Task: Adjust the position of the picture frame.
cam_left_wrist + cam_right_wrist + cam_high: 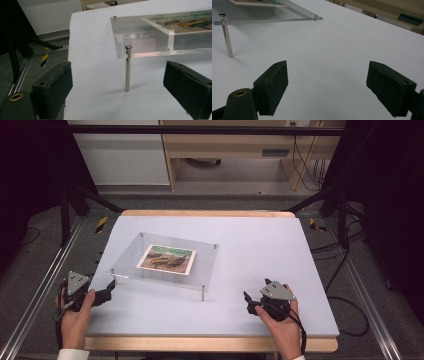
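A clear acrylic plate (pixel 165 262) stands on thin metal legs in the middle left of the white table (pixel 250 250), with a small painted picture (pixel 166 258) lying flat in it. My left gripper (pixel 109 290) is open at the plate's near left corner. In the left gripper view its jaws (pixel 118 81) stand wide on either side of the corner leg (pixel 127 72), not touching it, and the plate's edge (pixel 150 53) runs just above. My right gripper (pixel 248 302) is open over bare table, right of the near right leg (pixel 202 293); that leg (pixel 227 37) stands off to its left.
The table's wooden front edge (pixel 210 343) lies just behind both hands. Aluminium rails (pixel 45 285) run along the floor at either side. Cables (pixel 345 300) trail on the floor at the right. A wooden cabinet (pixel 235 155) stands beyond the far edge.
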{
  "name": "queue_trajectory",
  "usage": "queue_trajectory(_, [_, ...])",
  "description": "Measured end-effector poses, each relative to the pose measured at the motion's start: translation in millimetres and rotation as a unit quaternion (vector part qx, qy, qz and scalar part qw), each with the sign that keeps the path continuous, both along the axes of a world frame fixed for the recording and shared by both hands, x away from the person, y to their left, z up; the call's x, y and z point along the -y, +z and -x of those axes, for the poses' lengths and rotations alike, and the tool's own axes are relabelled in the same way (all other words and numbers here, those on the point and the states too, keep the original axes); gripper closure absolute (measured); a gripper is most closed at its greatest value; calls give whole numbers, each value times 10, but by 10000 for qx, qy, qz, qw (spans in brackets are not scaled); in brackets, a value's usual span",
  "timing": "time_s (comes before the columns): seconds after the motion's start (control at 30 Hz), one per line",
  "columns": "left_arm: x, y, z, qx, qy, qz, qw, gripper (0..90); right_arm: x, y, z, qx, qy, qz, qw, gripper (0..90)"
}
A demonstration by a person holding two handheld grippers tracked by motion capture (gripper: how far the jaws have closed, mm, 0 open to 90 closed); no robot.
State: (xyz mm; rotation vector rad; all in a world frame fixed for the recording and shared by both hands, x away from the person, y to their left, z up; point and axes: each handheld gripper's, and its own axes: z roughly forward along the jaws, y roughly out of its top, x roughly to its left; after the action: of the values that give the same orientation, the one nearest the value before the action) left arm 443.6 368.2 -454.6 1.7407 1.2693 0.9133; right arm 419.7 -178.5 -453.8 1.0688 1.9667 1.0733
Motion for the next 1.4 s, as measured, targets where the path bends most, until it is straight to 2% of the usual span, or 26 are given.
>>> queue_trajectory(0.13, [-21, -15, -6, -81, 17, 55, 10000, 81, -16, -28, 16, 72, 21, 45, 10000, 182])
queue_trajectory(0.27, [-31, -2, -3, 1, 62, 84, 9999, 79, -49, -59, 32, 103, 74, 94, 9999, 180])
queue_trajectory(0.47, [-28, -9, -1, 71, 98, -57, 9999, 77, -101, -68, 47, 141, 177, 110, 9997, 206])
queue_trajectory(0.67, [-33, -16, -3, 129, 190, -190, 9996, 67, -110, -65, 75, 138, 247, -6, 9996, 217])
queue_trajectory(0.87, [-28, -19, -12, 141, 191, -196, 9995, 54, -132, -53, 69, 142, 363, -105, 9992, 217])
queue_trajectory(0.97, [14, -17, 6, 194, 78, -78, 9998, 35, -180, -32, 112, 117, 513, -119, 9985, 243])
queue_trajectory(1.1, [28, 5, 15, 272, 8, 95, 9996, 37, -221, -45, 124, 78, 561, -159, 9983, 276])
queue_trajectory(1.23, [13, -4, -2, 176, -52, 186, 9997, 46, -259, -62, 122, 89, 644, -91, 9978, 306])
queue_trajectory(1.33, [-12, 22, 21, 135, -24, 308, 9994, 49, -277, -72, 125, 87, 641, -101, 9979, 306])
queue_trajectory(1.4, [-24, 31, 32, 107, 48, 297, 9995, 61, -285, -78, 126, 105, 631, -74, 9979, 301])
